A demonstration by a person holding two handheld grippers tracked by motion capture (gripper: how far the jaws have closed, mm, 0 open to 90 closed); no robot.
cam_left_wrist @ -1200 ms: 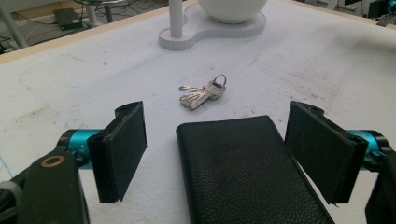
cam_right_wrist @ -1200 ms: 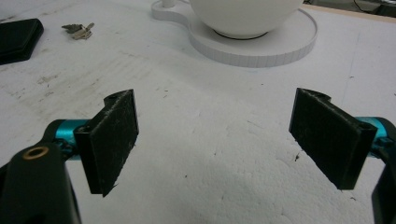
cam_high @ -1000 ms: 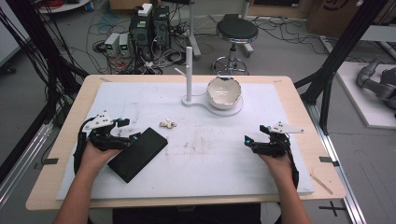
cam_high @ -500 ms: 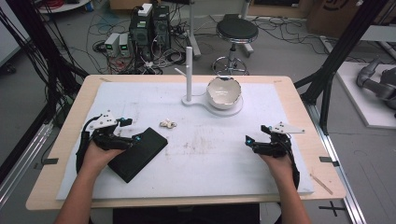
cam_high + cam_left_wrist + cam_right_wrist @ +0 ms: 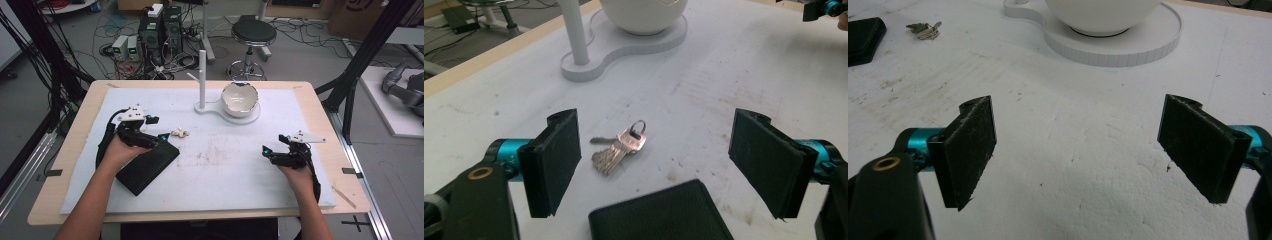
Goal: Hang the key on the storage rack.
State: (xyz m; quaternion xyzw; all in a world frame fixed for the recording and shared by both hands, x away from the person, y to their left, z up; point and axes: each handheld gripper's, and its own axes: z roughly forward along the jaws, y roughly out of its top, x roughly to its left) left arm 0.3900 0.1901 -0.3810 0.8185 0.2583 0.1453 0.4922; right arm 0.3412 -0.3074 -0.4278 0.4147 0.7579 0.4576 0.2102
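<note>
The left gripper (image 5: pixel 154 129) has its jaws wide apart and grips nothing; it hovers over the far end of a black wallet (image 5: pixel 148 167) on the white mat (image 5: pixel 225 165). In the left gripper view, a bunch of keys (image 5: pixel 620 147) lies flat on the mat just ahead, between the two jaws in that view and clear of both, close beyond the wallet's edge. Farther off, a white bowl (image 5: pixel 240 98) sits on a white stand with an upright post (image 5: pixel 202 77). The right gripper (image 5: pixel 272 150) sits low at the right of the mat, well apart from the keys, its jaws also spread and empty.
</note>
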